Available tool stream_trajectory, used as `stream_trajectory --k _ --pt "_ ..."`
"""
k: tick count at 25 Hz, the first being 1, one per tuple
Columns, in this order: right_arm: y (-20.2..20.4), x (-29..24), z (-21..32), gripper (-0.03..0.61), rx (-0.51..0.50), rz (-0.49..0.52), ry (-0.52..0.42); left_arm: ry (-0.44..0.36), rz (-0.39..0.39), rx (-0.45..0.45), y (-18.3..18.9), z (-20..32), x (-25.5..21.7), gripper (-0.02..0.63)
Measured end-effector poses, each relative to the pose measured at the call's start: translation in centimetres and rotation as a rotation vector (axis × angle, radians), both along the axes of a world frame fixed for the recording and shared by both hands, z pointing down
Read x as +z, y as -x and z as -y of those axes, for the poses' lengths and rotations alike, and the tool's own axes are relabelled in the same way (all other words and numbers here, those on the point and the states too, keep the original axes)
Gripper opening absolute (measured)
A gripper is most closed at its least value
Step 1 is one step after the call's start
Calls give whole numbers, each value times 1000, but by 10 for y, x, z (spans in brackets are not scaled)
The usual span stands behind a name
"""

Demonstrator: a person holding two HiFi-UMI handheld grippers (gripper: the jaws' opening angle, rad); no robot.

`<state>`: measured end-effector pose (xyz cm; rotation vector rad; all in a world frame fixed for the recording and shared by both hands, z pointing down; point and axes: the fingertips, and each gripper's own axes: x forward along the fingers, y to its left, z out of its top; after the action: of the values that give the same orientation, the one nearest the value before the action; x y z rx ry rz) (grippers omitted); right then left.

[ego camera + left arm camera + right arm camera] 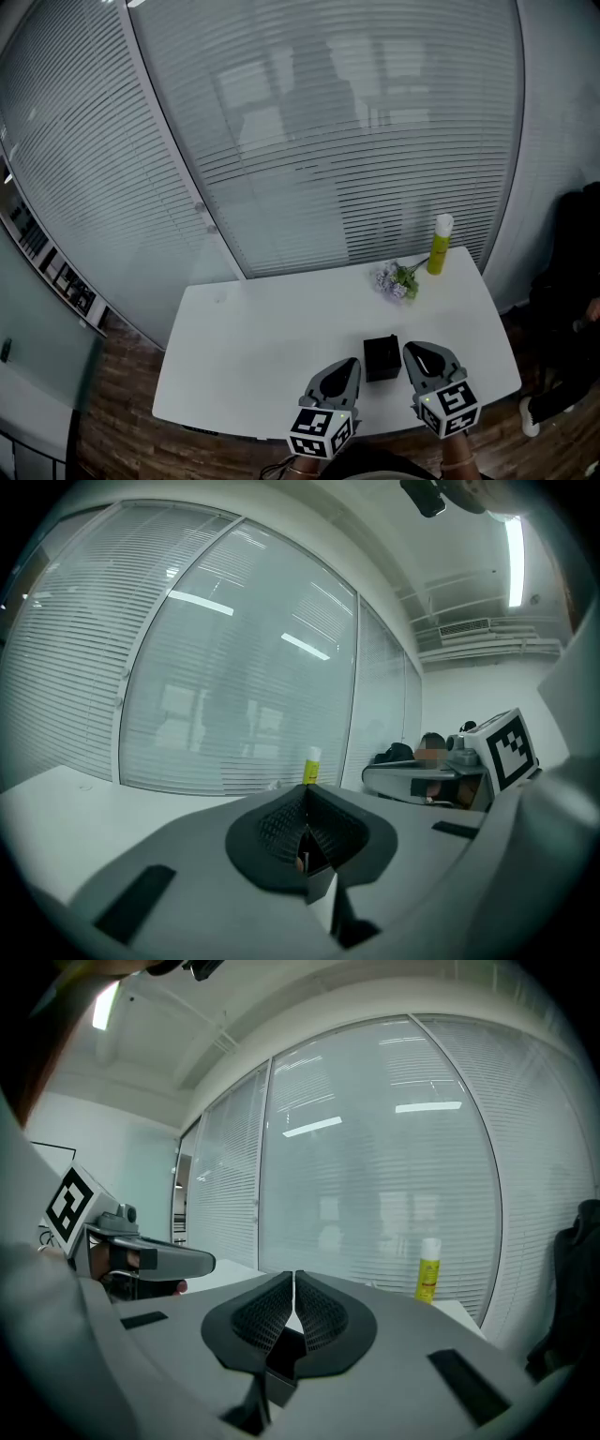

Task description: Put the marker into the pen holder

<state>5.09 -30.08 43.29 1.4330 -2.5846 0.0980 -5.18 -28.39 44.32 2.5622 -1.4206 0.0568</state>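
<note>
One black pen holder [382,357] sits lower centre of head view, near front edge of white table [253,337]. Left gripper [352,364] just left of holder, apart from it: jaws together and pads meeting in left gripper view [305,794]. Pinkish speck [300,860] sits low in gap, too small to name. Right gripper [413,348] just right of holder: jaws closed, nothing between [293,1277]. Marker not made out in any view. Yellow bottle [439,246] and flower bunch [397,279] at table's far right edge.
</note>
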Motion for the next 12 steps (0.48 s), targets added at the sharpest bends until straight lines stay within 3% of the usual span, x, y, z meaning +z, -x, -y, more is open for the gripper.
stream_trajectory --k 12 --pt "-8 -16 -10 29 7 29 -28 -10 12 20 -4 -6 -5 18"
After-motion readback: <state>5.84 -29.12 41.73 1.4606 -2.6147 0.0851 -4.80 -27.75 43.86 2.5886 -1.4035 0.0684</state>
